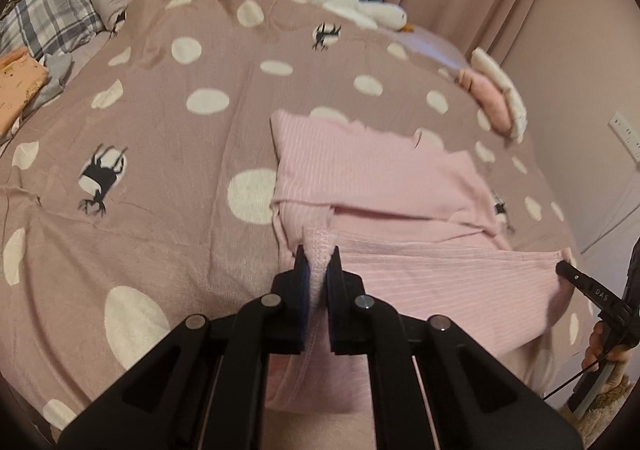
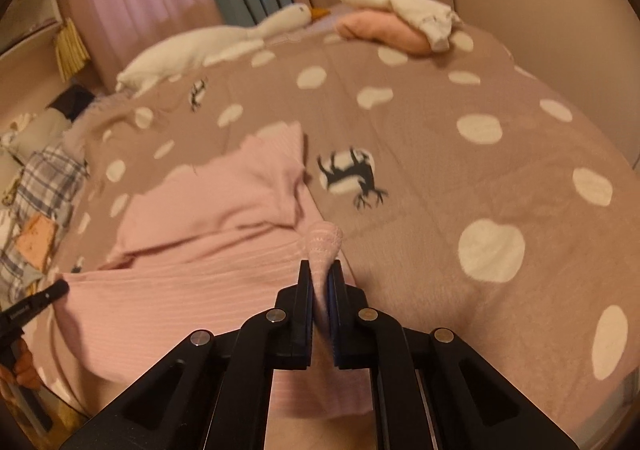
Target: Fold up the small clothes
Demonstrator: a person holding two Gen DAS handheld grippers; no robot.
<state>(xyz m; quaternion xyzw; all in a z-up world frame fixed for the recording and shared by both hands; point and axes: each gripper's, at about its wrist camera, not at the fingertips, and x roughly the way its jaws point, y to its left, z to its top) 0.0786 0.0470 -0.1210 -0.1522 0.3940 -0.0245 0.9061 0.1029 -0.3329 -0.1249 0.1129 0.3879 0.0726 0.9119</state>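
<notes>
Bed cover (image 1: 168, 154), dotted, spans everything under both tongs. Pink garment (image 1: 372, 178) lies on it ahead of the tongs, long axis running between them, far part already doubled over. Left gripper (image 1: 318, 270) pinched tight on the near-left hem corner; right gripper (image 2: 320, 282) likewise clamped on the near-right corner. Both equally near; fold likely goes forward, away from the tongs.

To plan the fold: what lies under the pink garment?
Under the pink garment only the dotted bedspread shows around its edges. Anything beneath its middle is covered and cannot be seen.
</notes>
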